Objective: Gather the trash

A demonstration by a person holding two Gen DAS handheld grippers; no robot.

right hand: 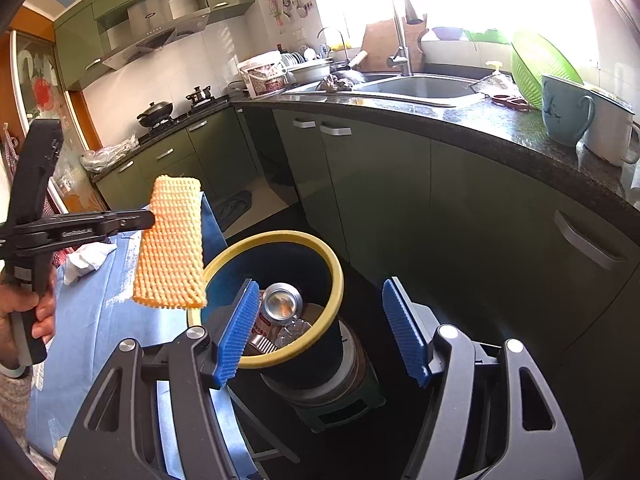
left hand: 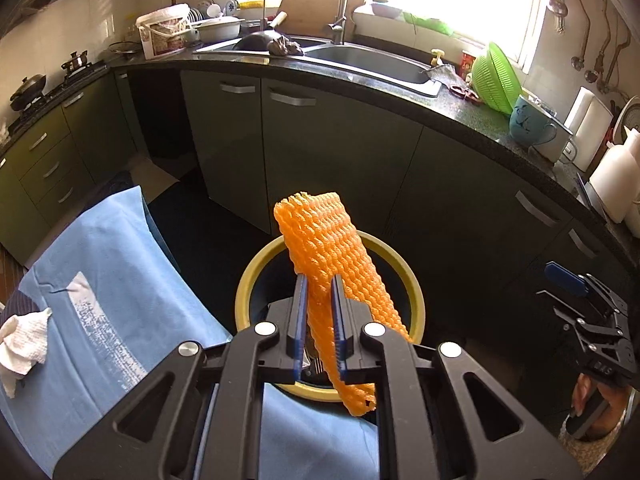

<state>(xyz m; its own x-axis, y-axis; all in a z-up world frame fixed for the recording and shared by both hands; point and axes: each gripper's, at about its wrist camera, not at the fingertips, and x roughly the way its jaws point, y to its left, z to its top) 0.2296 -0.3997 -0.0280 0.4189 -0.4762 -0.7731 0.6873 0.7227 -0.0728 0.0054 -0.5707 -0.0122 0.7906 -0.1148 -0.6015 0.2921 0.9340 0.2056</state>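
An orange foam fruit net (left hand: 320,232) hangs upright over a dark bin with a yellow rim (left hand: 412,280). My left gripper (left hand: 319,284) is shut on the net's middle. From the right wrist view the net (right hand: 172,248) hangs just left of the bin's rim (right hand: 338,280), in the left gripper (right hand: 148,218). A crushed drink can (right hand: 282,300) and other scraps lie inside the bin. My right gripper (right hand: 320,286) stands open above the bin with nothing between its fingers; it also shows at the right edge (left hand: 588,304). A crumpled white tissue (left hand: 24,340) lies on the blue cloth.
A table with a blue cloth (left hand: 100,260) stands left of the bin. Green cabinets (left hand: 340,152) run behind it under a dark counter (left hand: 472,116) with a sink (left hand: 372,60), a green colander (left hand: 500,80) and mugs (left hand: 528,124). Pots sit on the stove (left hand: 28,92).
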